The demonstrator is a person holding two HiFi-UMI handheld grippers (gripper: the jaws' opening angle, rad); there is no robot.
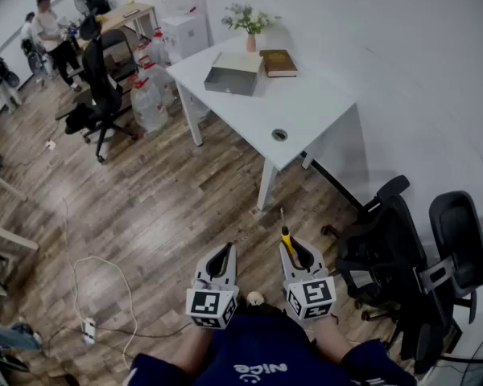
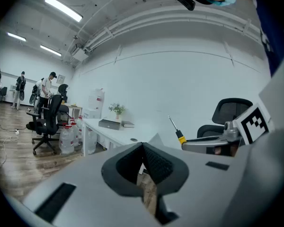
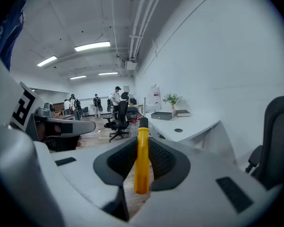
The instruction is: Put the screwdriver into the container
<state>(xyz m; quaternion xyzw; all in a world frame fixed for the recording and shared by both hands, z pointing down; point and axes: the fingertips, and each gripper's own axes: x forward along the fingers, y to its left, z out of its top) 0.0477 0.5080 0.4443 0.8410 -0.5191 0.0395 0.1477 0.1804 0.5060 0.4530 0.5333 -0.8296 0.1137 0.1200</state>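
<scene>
My right gripper (image 1: 295, 252) is shut on a screwdriver (image 1: 286, 236) with a yellow handle, whose thin metal shaft points forward past the jaws. In the right gripper view the yellow handle (image 3: 142, 161) stands clamped between the two black pads. To its left, my left gripper (image 1: 222, 254) is shut with nothing in it, its pads meeting in the left gripper view (image 2: 143, 151). The container (image 1: 234, 74), a grey open box, sits on the white table (image 1: 306, 111) well ahead of both grippers. Both grippers hang over the wooden floor, close to my body.
On the table beside the container lie a brown book (image 1: 278, 62) and a small vase of flowers (image 1: 249, 24). Black office chairs (image 1: 410, 272) stand at the right. Water jugs (image 1: 149, 103) and another chair (image 1: 101, 87) stand left of the table. People (image 1: 52, 34) are at the far left.
</scene>
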